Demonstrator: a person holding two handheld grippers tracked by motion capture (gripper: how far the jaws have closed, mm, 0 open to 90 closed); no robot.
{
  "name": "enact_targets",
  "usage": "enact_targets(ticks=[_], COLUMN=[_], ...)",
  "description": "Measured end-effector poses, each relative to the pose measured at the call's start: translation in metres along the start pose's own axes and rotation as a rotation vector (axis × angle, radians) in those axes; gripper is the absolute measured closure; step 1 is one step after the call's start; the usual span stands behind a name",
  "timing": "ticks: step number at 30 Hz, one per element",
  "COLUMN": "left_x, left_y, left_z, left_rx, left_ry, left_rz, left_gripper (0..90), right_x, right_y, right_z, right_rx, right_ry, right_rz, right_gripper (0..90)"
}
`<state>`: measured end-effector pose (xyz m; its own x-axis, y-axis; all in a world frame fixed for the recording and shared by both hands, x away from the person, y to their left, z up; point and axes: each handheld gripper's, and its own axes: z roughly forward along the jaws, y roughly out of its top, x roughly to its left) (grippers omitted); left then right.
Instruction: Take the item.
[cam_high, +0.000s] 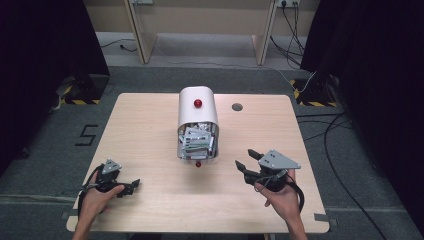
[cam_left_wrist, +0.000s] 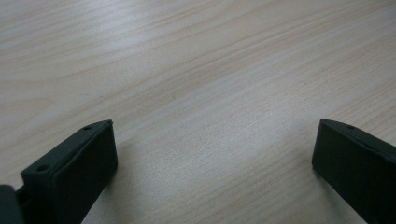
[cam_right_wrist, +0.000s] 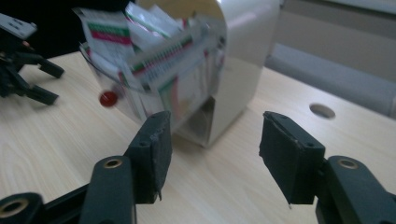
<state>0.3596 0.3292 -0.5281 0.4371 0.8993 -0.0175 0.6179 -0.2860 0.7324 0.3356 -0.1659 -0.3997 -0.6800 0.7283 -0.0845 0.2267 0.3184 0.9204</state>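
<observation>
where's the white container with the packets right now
In the high view the white container sits mid-table, slightly toward the far edge, its clear packet-filled drawer tipped open toward the person, between and beyond the left gripper and right gripper.

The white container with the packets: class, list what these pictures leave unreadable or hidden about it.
- Print on the packets: blurred in the right gripper view, too small in the high view.
- The white container: its far end faces away in the high view; its top is cut off by the right gripper view's edge.
</observation>
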Motion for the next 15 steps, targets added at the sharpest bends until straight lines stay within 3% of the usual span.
enact_targets(ticks=[5, 10, 15], left_x=[0.000, 0.000, 0.000], left_y=[0.000, 0.000, 0.000], left_z=[0.000, 0.000, 0.000], left_rx=[0.000, 0.000, 0.000], left_ry=[0.000, 0.000, 0.000], left_rz=[0.000, 0.000, 0.000], left_gripper=[0.0, 0.0, 0.0], right_x=[0.010, 0.022, 0.026], right_y=[0.018, 0.023, 0.030], right_z=[0.008, 0.014, 0.017], right_rx=[-0.037, -0.034, -0.055], right_ry=[0.069, 0.106, 0.128], right_rz=[-0.026, -0.065, -0.074], right_gripper=[48.6, 53.5, 57.4])
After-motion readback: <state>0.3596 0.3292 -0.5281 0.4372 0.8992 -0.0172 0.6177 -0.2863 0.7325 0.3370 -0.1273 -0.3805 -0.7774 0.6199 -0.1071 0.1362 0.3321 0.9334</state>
